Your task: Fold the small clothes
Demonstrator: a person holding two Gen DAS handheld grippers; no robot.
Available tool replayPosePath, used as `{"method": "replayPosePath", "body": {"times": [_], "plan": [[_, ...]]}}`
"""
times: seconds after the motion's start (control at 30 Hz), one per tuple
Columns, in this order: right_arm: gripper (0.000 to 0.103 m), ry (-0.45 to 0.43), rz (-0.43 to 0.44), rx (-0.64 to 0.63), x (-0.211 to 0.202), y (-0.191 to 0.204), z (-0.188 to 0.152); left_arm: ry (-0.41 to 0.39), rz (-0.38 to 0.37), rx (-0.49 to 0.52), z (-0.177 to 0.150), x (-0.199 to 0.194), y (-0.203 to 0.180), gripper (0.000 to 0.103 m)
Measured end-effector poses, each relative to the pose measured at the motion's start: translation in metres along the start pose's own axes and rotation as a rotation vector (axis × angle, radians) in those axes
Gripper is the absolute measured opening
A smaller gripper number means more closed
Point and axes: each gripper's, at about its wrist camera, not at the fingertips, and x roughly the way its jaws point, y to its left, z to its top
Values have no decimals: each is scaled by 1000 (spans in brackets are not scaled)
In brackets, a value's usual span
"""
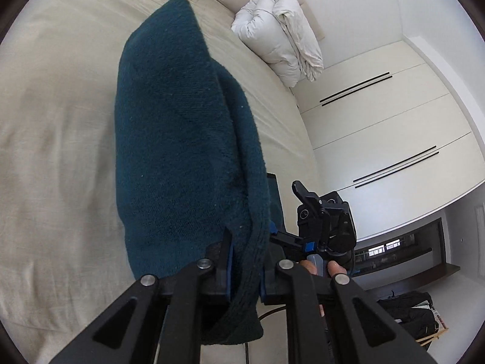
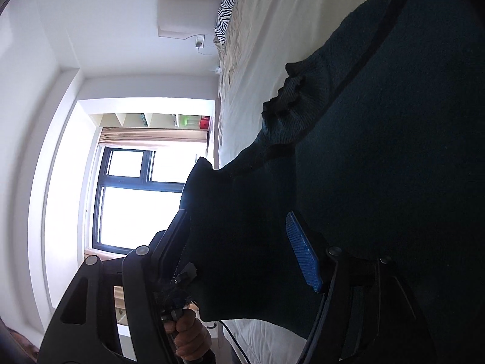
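Above the bed, the left gripper is clamped on the teal sweater's hem; right gripper jaws stand apart around cloth, unpressed; close it before carrying the fold across

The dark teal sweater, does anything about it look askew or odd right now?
Yes. The dark teal sweater hangs bunched over the bed, not flat. The left hand-held gripper pinches its ribbed edge. In the right wrist view a ribbed cuff sticks out, crumpled, and cloth lies between the right hand-held gripper's open jaws.
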Motion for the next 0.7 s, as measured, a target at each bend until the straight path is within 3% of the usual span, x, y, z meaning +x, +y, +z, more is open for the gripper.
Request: {"method": "replayPosePath", "body": {"times": [0.23,0.33,0.37,0.4,0.47,0.57,0.7], "plan": [[70,-72,25,73,-66,-33,34,159,-21,87,-29,121,-45,14],[68,-87,47,110,-82,-47,39,227,-7,107,-43,152,-43,24],[68,-83,40,104,-84,-48,41,225,-12,116,-47,151,-44,33],[68,-74,35,94,-84,-47,42,222,-36,131,-51,145,-46,49],[68,-54,-3,67,-82,-42,44,197,-76,176,-55,124,-50,66],[68,-29,-60,44,-82,-36,53,109,-70,241,-59,82,-44,71],[68,13,-192,1,-62,-19,54,45,-16,230,-59,47,-9,71]]}}
